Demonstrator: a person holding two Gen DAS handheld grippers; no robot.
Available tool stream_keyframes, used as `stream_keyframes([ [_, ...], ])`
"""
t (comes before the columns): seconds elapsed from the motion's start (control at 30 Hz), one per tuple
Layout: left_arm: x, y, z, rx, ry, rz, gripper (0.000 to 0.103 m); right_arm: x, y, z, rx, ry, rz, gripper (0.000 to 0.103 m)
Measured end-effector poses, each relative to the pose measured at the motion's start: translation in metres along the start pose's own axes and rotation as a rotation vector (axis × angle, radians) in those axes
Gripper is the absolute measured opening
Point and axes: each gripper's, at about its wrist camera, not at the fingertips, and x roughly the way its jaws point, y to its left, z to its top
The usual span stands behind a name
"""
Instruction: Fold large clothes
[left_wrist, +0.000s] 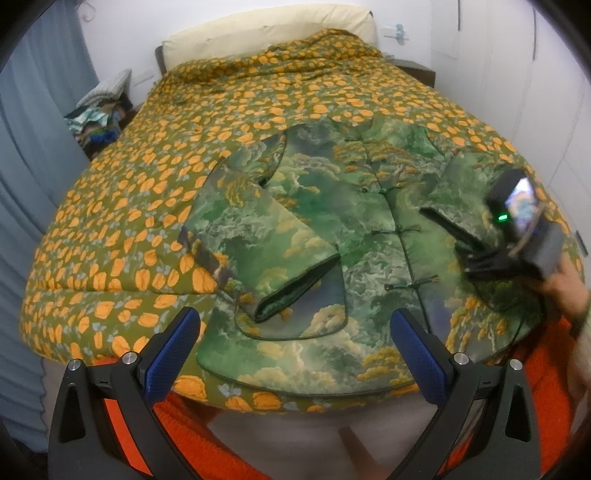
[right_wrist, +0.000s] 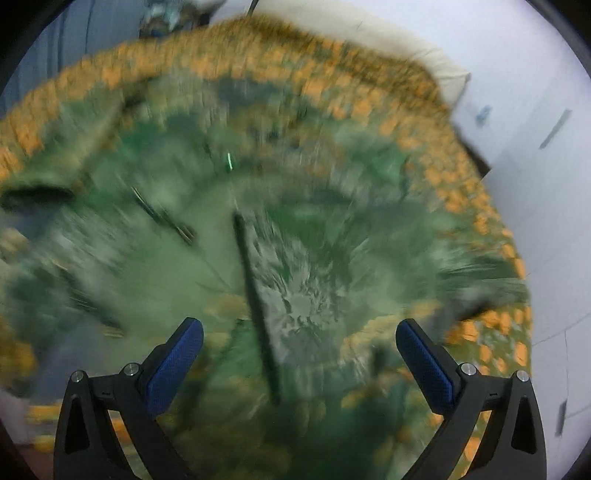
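jacket (left_wrist: 332, 229), green with a cloud print, lies face up on the bed (left_wrist: 122, 206), buttons down its middle. the sleeve (left_wrist: 266, 251) on the left of the buttons is already folded inward; the other sleeve (left_wrist: 461, 199) looks next. left gripper (left_wrist: 295, 332) hangs wide open and empty over the hem. right gripper (right_wrist: 299, 343) also gapes open, holding nothing, above that second sleeve. its view is badly smeared, so the sleeve edge is hard to place, and the hem's near corner is cut off.
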Motion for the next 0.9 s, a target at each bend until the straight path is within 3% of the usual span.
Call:
stream_keyframes([
  [0.07, 0.002, 0.003, -0.001, -0.004, 0.01, 0.014, 0.103, 0.023, 0.0, -0.002, -0.026, 0.057, 0.038, 0.083],
  [0.1, 0.004, 0.004, -0.001, -0.007, 0.017, 0.022, 0.103, 0.027, -0.006, -0.004, 0.0, 0.068, 0.099, 0.064],
  [0.13, 0.005, 0.007, -0.002, -0.011, 0.024, 0.027, 0.103, 0.023, -0.018, -0.003, 0.056, 0.063, 0.156, 0.037],
  [0.17, 0.007, 0.011, -0.003, -0.017, 0.032, 0.031, 0.103, 0.013, -0.034, -0.002, 0.121, 0.047, 0.175, 0.018],
  [0.2, 0.009, 0.014, -0.005, -0.022, 0.038, 0.034, 0.103, -0.001, -0.053, -0.001, 0.182, 0.025, 0.153, 0.01],
  [0.3, 0.016, 0.024, -0.008, -0.036, 0.054, 0.046, 0.103, -0.06, -0.142, -0.008, 0.431, -0.096, 0.074, 0.01],
  [0.4, 0.025, 0.033, -0.005, -0.048, 0.054, 0.059, 0.103, -0.117, -0.239, -0.036, 0.628, -0.171, -0.122, 0.01],
  [0.47, 0.028, 0.04, 0.0, -0.046, 0.03, 0.073, 0.103, -0.142, -0.297, -0.066, 0.737, -0.155, -0.311, 0.013],
  [0.5, 0.03, 0.044, 0.004, -0.036, 0.01, 0.088, 0.103, -0.148, -0.315, -0.076, 0.774, -0.137, -0.377, 0.019],
  [0.57, 0.036, 0.052, 0.011, -0.004, -0.026, 0.112, 0.103, -0.154, -0.343, -0.104, 0.823, -0.052, -0.529, 0.064],
  [0.6, 0.041, 0.057, 0.013, 0.016, -0.038, 0.123, 0.103, -0.155, -0.351, -0.117, 0.843, -0.01, -0.579, 0.099],
  [0.67, 0.054, 0.063, 0.017, 0.066, -0.042, 0.13, 0.103, -0.161, -0.352, -0.146, 0.909, 0.011, -0.607, 0.102],
  [0.7, 0.061, 0.066, 0.019, 0.085, -0.037, 0.118, 0.103, -0.163, -0.346, -0.155, 0.936, 0.007, -0.58, 0.102],
  [0.8, 0.087, 0.069, 0.023, 0.165, -0.001, 0.029, 0.103, -0.167, -0.304, -0.172, 0.976, -0.021, -0.448, 0.102],
  [0.9, 0.115, 0.051, 0.022, 0.295, 0.023, -0.03, 0.103, -0.171, -0.234, -0.165, 0.936, -0.089, -0.3, 0.102],
])
